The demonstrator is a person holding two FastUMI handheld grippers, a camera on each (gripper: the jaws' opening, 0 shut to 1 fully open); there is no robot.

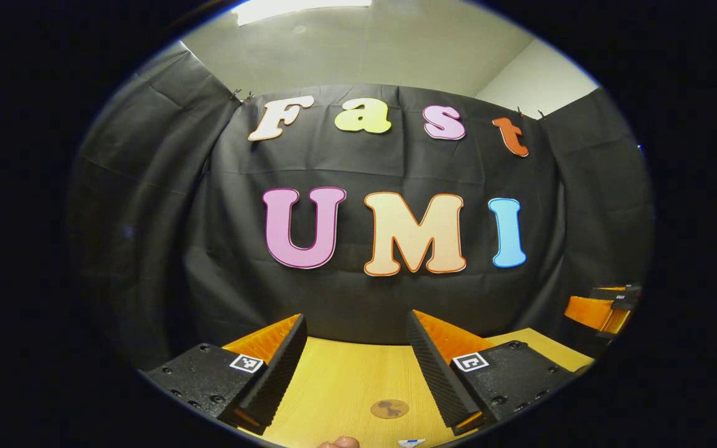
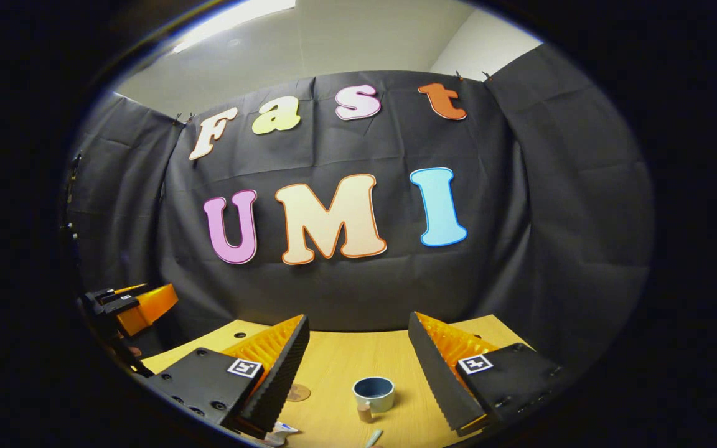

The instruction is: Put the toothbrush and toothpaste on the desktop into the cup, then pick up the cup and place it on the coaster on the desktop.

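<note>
small round cup (image 2: pixel 373 393), blue inside, pale outside, upright on desktop (image 2: pixel 333 367)

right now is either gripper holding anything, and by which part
Nothing is held: the left gripper and right gripper are both open above the light wooden desktop.

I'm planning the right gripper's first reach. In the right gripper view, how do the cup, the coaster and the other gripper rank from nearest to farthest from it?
Measured from the right gripper, with its jaws open:
1. Cup, on the desktop just ahead, between the fingers.
2. Coaster, flat on the desktop by the left finger; close to the cup's range, so this ranking is loose.
3. Left gripper, raised, far off to the left.
</note>
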